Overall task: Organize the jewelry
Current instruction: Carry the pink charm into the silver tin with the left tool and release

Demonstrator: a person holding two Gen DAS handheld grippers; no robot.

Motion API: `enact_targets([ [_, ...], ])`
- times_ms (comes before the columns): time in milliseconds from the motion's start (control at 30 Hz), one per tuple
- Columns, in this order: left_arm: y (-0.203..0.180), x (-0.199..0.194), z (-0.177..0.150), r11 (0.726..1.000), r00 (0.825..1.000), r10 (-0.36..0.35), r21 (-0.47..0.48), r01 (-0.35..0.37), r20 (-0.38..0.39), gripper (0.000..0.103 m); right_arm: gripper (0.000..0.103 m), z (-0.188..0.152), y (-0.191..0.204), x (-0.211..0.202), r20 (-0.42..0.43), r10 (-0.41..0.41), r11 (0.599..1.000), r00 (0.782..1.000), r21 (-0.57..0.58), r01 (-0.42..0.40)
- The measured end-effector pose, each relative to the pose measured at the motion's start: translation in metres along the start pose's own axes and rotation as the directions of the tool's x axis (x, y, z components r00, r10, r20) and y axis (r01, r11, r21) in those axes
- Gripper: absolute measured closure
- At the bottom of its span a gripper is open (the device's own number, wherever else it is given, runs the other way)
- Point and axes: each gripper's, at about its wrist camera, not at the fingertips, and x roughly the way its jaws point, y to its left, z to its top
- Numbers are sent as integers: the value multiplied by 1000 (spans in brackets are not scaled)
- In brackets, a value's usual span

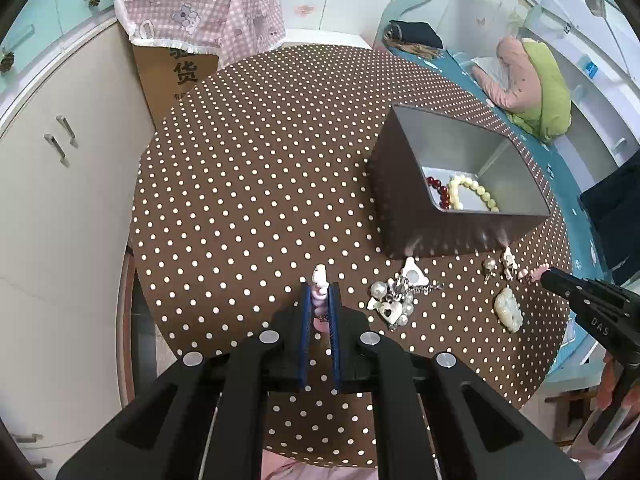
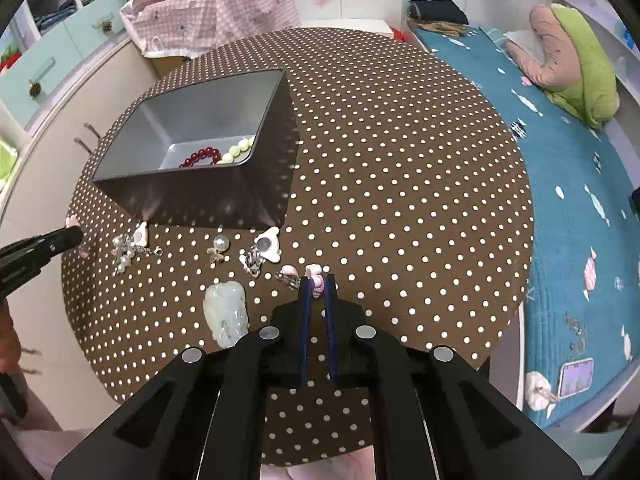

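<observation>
A pink-and-white charm (image 1: 319, 294) is clamped in the left gripper (image 1: 320, 286); another pink charm (image 2: 316, 280) is pinched by the right gripper (image 2: 317, 278). The grey box (image 2: 192, 176) (beaded bracelets (image 2: 218, 154) inside) lies ahead-left of the right gripper, the jade pendant (image 2: 225, 314) just beside it, left.

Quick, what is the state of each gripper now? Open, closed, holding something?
Left gripper: closed on a pink-and-white hair clip.
Right gripper: closed on a pink-and-white striped clip.
</observation>
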Motion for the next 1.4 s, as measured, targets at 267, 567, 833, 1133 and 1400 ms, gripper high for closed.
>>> enact_targets([
  [267, 0, -10, 11, 1000, 999, 1, 6, -2, 39, 96, 96, 9, 1, -15, 53, -13, 1000, 999, -6, 13],
  [567, -3, -31, 36, 1000, 991, 1, -2, -1, 131, 96, 96, 33, 4, -46, 172, 11, 1000, 985, 11, -13],
  [833, -22, -56, 60, 999, 974, -28, 39, 20, 224, 96, 96, 59, 14, -70, 271, 52, 999, 961, -9, -52],
  [1133, -57, -65, 78, 991, 960, -101, 117, 72, 260, 96, 96, 81, 32, -79, 307, 119, 993, 944, -57, -106],
  [1400, -76, -50, 80, 981, 965, -146, 160, 112, 219, 96, 96, 87, 49, -69, 280, 162, 985, 946, -99, -139],
])
